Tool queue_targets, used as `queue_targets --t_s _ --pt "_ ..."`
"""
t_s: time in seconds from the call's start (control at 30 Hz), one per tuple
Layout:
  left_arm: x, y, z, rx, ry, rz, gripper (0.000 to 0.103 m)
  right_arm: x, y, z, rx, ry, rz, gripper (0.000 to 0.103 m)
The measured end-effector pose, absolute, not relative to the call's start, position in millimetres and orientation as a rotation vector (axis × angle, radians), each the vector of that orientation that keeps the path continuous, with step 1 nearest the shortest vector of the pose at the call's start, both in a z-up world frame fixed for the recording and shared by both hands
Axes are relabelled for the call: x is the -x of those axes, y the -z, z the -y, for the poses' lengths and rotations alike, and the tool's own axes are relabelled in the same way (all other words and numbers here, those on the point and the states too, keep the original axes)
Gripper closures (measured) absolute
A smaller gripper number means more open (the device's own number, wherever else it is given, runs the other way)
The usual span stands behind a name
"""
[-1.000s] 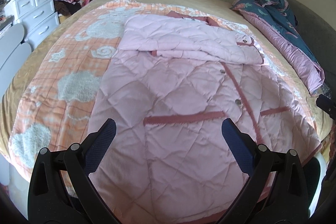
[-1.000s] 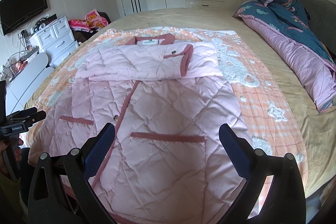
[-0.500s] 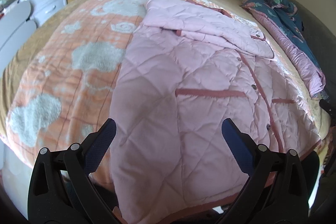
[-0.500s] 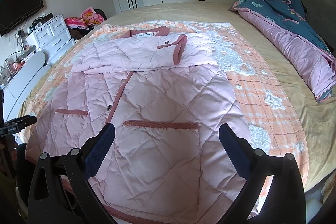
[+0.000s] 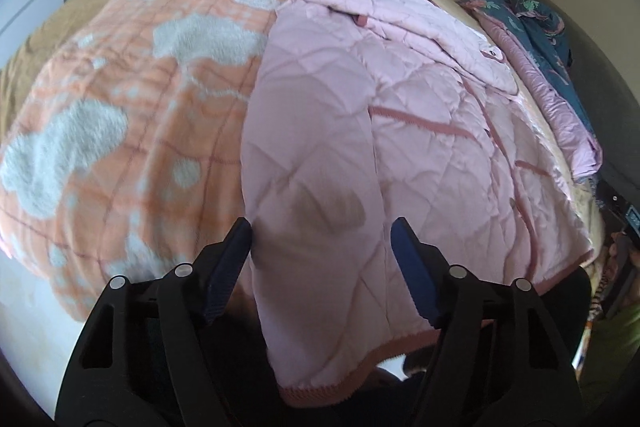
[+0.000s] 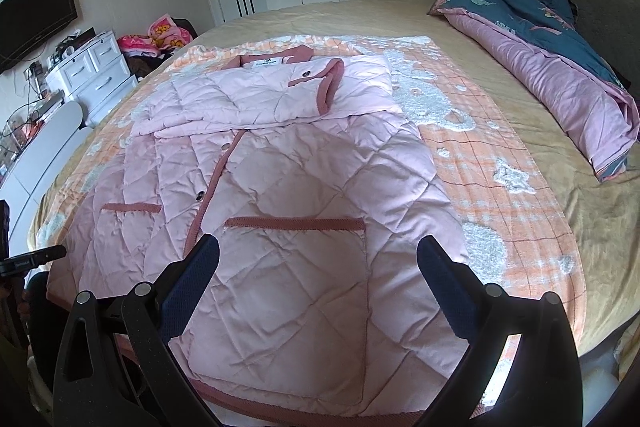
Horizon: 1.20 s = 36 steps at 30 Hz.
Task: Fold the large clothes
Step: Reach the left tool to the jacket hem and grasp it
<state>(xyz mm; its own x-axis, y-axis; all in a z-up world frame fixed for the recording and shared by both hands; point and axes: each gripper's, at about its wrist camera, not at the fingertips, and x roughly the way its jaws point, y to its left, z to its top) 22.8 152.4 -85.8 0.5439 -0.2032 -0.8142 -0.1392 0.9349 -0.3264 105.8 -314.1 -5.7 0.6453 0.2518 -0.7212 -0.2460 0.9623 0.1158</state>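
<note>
A pink quilted coat (image 6: 280, 187) with dusty-red trim lies front up on the bed, its sleeves folded across the chest near the collar. It also shows in the left wrist view (image 5: 360, 131), its hem hanging over the bed's near edge. My left gripper (image 5: 322, 239) is open, its jaws either side of the coat's lower left corner, close above the cloth. My right gripper (image 6: 318, 259) is open above the coat's lower right part, near the pocket trim.
An orange and white blanket (image 6: 500, 163) lies under the coat on a tan bed (image 6: 540, 115). A rolled blue and pink duvet (image 6: 560, 59) lies along the right side. White drawers (image 6: 96, 75) stand left; wardrobes line the far wall.
My left gripper has moved down and left toward the coat's lower left corner, and its jaws stand closer together. My right gripper has lowered slightly toward the hem.
</note>
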Motion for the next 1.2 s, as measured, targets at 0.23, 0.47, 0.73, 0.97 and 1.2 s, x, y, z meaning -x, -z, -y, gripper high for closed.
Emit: queue_targets --t_s 0.23,0.47,0.73,0.97,1.2 --pt "-12 98 -141 0.341 0.066 -1.048 0.039 -101 18 339 -0.053 -0.286 -0.885 0.004" --pt "-21 102 -128 0.310 0.074 -1.066 0.033 -87 45 381 -0.079 -0.225 -0.998 0.004" --pt "-35 111 -122 0.312 0.069 -1.083 0.022 -86 80 408 -0.228 -0.260 -1.164 0.004" --pt "-34 112 -119 0.299 0.055 -1.073 0.032 -92 105 396 -0.383 -0.390 -1.263 0.024" --pt "-23 93 -128 0.332 0.068 -1.028 0.076 -85 79 389 -0.400 -0.416 -1.093 0.074"
